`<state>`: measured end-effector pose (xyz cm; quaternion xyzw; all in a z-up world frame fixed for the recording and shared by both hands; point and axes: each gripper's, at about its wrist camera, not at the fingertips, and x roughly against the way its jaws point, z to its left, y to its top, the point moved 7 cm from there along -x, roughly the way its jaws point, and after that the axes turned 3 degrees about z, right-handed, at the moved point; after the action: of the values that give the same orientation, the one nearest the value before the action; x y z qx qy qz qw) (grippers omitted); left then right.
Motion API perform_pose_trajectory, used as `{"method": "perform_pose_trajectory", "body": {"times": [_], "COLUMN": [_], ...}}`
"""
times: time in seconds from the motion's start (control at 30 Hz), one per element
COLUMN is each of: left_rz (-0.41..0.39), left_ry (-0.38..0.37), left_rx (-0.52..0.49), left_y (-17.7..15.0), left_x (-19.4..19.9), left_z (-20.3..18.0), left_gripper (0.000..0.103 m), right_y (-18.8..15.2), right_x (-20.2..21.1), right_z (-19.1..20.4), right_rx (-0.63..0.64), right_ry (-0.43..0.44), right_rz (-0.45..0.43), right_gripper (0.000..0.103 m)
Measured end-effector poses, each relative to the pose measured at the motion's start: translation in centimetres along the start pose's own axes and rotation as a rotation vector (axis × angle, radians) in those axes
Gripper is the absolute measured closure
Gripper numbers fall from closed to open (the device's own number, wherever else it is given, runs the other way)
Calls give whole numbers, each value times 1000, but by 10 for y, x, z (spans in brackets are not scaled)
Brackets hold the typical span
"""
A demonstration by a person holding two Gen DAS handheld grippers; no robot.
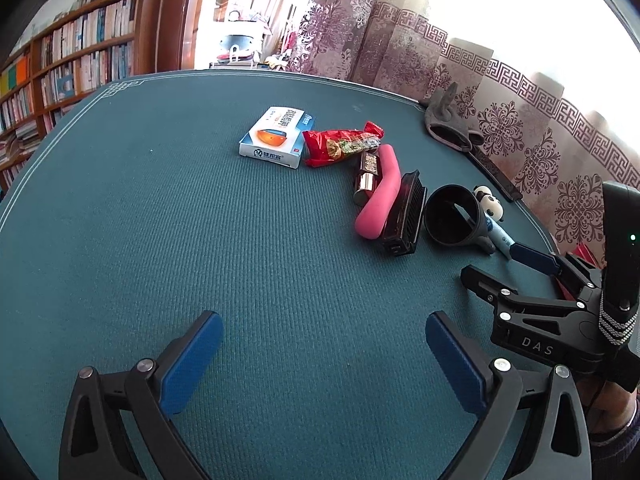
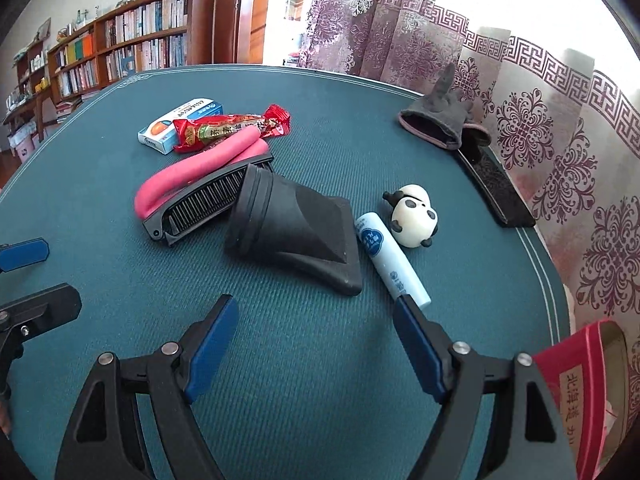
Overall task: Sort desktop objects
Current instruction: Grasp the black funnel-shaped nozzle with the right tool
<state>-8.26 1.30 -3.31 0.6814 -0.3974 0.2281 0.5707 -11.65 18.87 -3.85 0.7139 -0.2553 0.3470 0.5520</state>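
Observation:
On the green table mat lie a blue-white medicine box (image 1: 276, 138) (image 2: 176, 125), a red snack wrapper (image 1: 340, 144) (image 2: 228, 128), a pink foam roller (image 1: 380, 192) (image 2: 196, 166), a black comb (image 1: 404, 214) (image 2: 204, 202), a black dryer nozzle (image 1: 454, 220) (image 2: 296, 232), a white-blue tube (image 2: 390, 258) (image 1: 500, 236) and a panda figure (image 2: 412, 216) (image 1: 488, 200). A gold lipstick (image 1: 366, 178) lies by the roller. My left gripper (image 1: 324, 360) is open and empty over bare mat. My right gripper (image 2: 316, 344) (image 1: 508, 260) is open and empty, just short of the nozzle and tube.
A grey glove (image 2: 440, 120) (image 1: 448, 120) and a long dark case (image 2: 496, 188) (image 1: 496, 176) lie at the far right edge. A red box (image 2: 580, 380) stands off the table's right side. Curtains hang behind; bookshelves (image 1: 68, 60) stand at left.

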Motion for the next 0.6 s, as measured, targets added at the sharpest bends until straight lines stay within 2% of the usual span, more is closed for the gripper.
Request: {"method": "perform_pose_trajectory", "body": {"times": [0.17, 0.3, 0.47, 0.53, 0.6], "left_rz": [-1, -4, -4, -6, -7], "left_ry": [-1, -9, -7, -10, -13], "left_rx": [-2, 3, 0, 3, 5], "left_y": [0, 0, -1, -1, -2], "left_x": [0, 0, 0, 0, 0], "left_z": [0, 1, 0, 0, 0], "left_gripper": [0, 0, 0, 0, 0], "right_y": [24, 42, 57, 60, 62], "right_x": [-16, -26, -35, -37, -37], "right_z": [3, 10, 11, 9, 10], "right_rx": [135, 208, 210, 183, 166], "right_ry": [-62, -35, 23, 68, 74], "right_rz": [-36, -68, -64, -51, -51], "right_gripper": [20, 20, 20, 26, 29]}}
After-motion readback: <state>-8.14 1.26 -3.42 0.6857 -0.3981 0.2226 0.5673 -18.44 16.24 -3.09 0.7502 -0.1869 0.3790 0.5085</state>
